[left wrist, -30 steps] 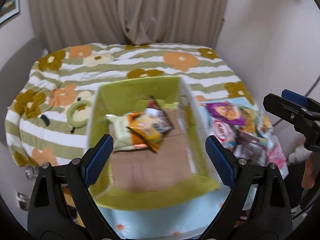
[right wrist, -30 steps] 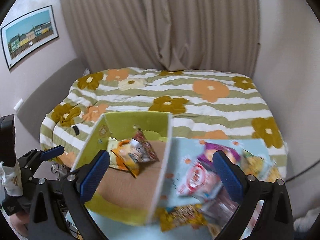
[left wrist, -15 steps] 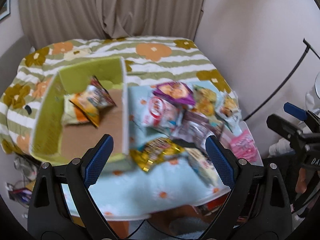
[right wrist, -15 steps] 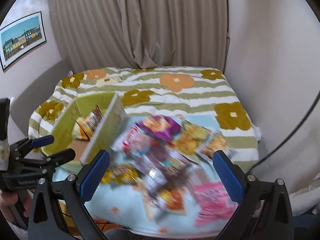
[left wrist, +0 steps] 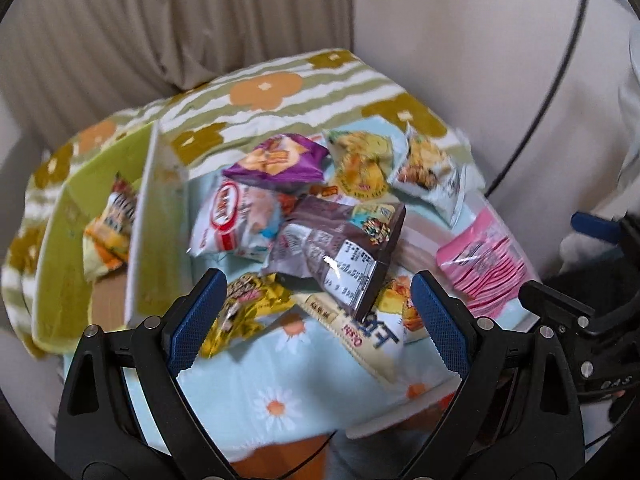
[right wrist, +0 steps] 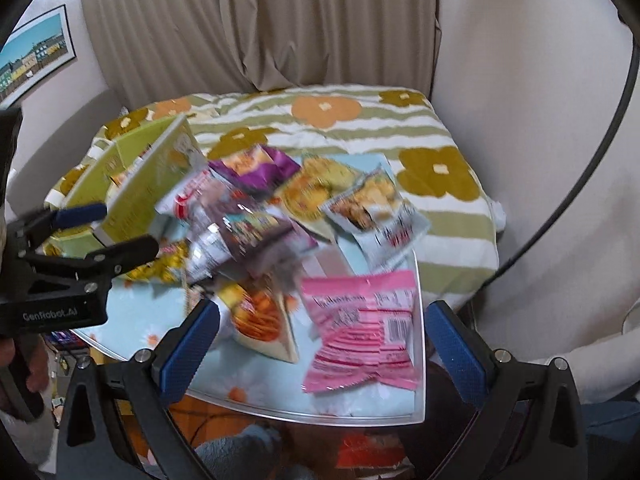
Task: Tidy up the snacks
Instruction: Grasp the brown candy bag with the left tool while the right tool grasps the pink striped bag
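Observation:
Several snack bags lie in a pile on a light blue daisy tablecloth (left wrist: 276, 404): a brown bag (left wrist: 340, 248), a purple bag (left wrist: 280, 160), a white and red bag (left wrist: 236, 220), a yellow bag (left wrist: 248, 308) and a pink bag (left wrist: 484, 260), which also shows in the right wrist view (right wrist: 360, 332). A green box (left wrist: 68, 248) at the left holds orange bags (left wrist: 112, 228). My left gripper (left wrist: 320, 316) is open and empty above the pile's near edge. My right gripper (right wrist: 324, 332) is open and empty above the pink bag.
The table (right wrist: 416, 400) stands against a bed with a striped flower quilt (right wrist: 328, 120). Curtains (right wrist: 260, 20) hang behind it and a wall is at the right. A black cable (left wrist: 552, 80) runs along the wall. The left gripper also shows at the left of the right wrist view (right wrist: 96, 232).
Both grippers have swung right, from over the green box to over the snack pile, and come lower. Both stay open and empty.

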